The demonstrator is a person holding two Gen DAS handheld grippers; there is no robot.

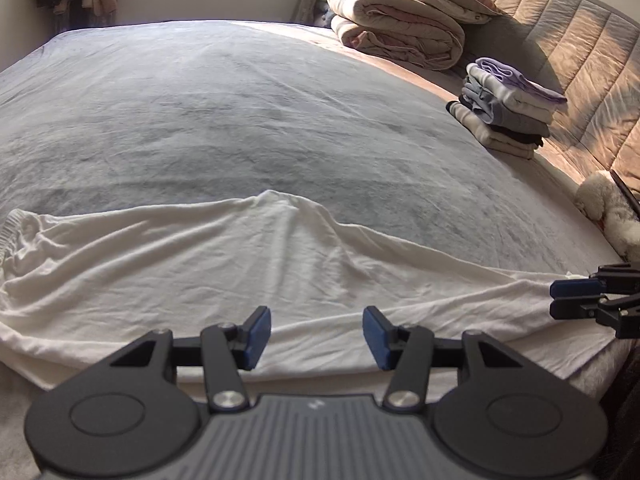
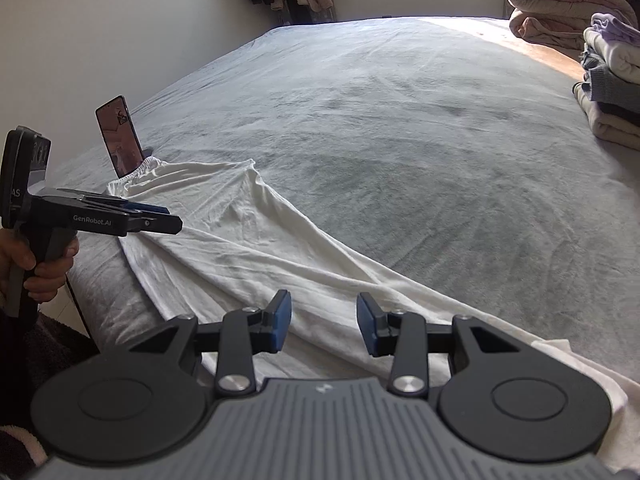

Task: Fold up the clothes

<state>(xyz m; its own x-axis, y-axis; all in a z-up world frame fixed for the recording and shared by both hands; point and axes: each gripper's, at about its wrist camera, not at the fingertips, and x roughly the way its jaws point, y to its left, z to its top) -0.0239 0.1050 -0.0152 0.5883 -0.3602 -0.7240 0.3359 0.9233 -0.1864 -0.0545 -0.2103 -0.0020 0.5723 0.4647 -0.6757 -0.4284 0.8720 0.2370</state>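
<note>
Two grippers hang over one white garment, and neither grips it. From the left wrist view, the garment (image 1: 224, 264) lies spread along the near edge of the bed (image 1: 240, 120), elastic waistband at the far left, a ridge of cloth humped up in the middle, so it looks laid out flat ready for a fold. The left gripper (image 1: 316, 338) sits above the near hem with its jaws parted about halfway, blue pads clear of the cloth, nothing between them. Over at the right edge the right gripper (image 1: 576, 300) shows side-on at the garment's far end. Against the headboard a stack (image 1: 508, 108) of folded clothes waits, most likely where this piece ends up. Now the right wrist view: the garment (image 2: 256, 240) runs away diagonally toward a phone (image 2: 119, 136) propped upright near the waistband. The right gripper (image 2: 324, 322) hovers over the near end, jaws moderately apart and empty. At the left a hand (image 2: 38, 268) holds the left gripper (image 2: 160, 220) level above the cloth; side-on, I can't judge its gap from here. Both ends are covered, so I'd say a two-handed pinch is being lined up.
</note>
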